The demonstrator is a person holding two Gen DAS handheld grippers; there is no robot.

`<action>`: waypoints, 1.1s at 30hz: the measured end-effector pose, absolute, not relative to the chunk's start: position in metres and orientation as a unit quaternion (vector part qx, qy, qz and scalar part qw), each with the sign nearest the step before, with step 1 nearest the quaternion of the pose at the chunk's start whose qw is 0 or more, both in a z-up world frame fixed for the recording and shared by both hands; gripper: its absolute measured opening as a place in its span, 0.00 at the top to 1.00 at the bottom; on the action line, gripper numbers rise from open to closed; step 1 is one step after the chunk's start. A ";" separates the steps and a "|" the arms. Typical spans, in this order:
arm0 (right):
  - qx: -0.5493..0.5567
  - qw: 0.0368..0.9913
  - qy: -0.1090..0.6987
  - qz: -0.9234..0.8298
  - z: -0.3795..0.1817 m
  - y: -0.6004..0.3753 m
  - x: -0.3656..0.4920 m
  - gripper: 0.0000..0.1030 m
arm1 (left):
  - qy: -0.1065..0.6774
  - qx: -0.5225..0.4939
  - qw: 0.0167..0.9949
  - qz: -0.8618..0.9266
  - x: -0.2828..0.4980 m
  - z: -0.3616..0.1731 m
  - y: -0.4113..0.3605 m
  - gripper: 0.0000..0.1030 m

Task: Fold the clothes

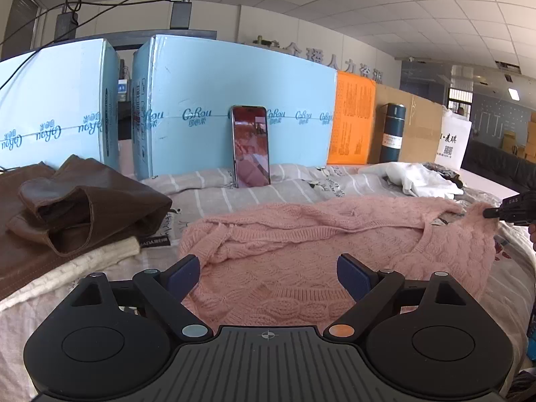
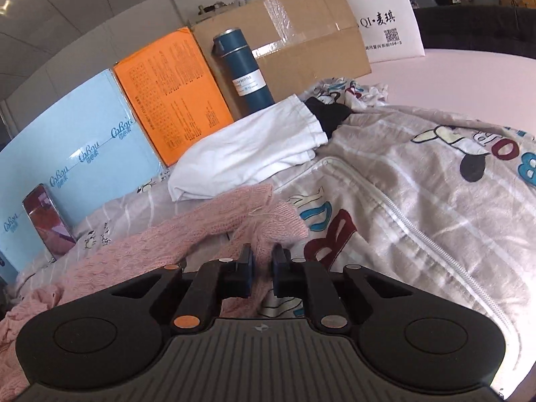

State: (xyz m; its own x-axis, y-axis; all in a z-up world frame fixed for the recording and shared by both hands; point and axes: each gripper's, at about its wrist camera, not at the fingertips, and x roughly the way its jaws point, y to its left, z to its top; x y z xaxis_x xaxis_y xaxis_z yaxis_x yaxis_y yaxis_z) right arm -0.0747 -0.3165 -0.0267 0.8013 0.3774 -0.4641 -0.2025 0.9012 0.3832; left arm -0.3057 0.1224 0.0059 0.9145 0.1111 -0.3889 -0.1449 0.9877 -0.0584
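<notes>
A pink knitted sweater [image 1: 301,244] lies spread on the bed, partly folded. My left gripper [image 1: 268,276] is open and empty, its jaws wide apart just above the sweater's near hem. My right gripper [image 2: 262,264] is shut on the pink sweater's sleeve end [image 2: 268,224], holding it slightly lifted. In the left wrist view the right gripper [image 1: 492,213] shows at the far right edge, pinching that sleeve.
Folded brown garments [image 1: 77,214] and a cream knit [image 1: 83,268] lie at left. A phone [image 1: 251,145] leans on blue boxes [image 1: 234,100]. White clothes [image 2: 248,154], a dark bottle [image 2: 244,70], an orange box [image 2: 171,93] and cardboard box [image 2: 301,33] stand behind. A printed quilt [image 2: 418,194] covers the bed.
</notes>
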 end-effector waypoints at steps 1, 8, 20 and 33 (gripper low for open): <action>0.152 0.942 0.264 0.142 -0.022 -0.319 -0.079 0.90 | 0.195 -0.039 0.978 0.066 -0.300 0.009 0.123 0.11; 0.089 0.953 0.277 0.089 -0.018 -0.323 -0.072 0.57 | 0.191 -0.024 0.977 0.086 -0.271 0.021 0.127 0.11; 0.123 0.917 0.360 0.119 -0.020 -0.273 0.041 0.42 | 0.207 -0.024 0.971 0.112 -0.231 0.022 0.149 0.11; -0.034 0.947 0.300 0.113 -0.033 -0.227 0.065 0.87 | 0.283 0.031 0.952 0.113 -0.158 -0.009 0.163 0.11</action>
State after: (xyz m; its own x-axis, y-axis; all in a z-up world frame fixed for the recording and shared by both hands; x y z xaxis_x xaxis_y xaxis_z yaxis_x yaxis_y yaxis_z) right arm 0.0651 -0.2271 -0.0326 0.7948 0.1932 -0.5753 -0.2340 0.9722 0.0033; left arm -0.1584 0.1629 -0.0086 0.8140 0.2328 -0.5321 -0.1972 0.9725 0.1237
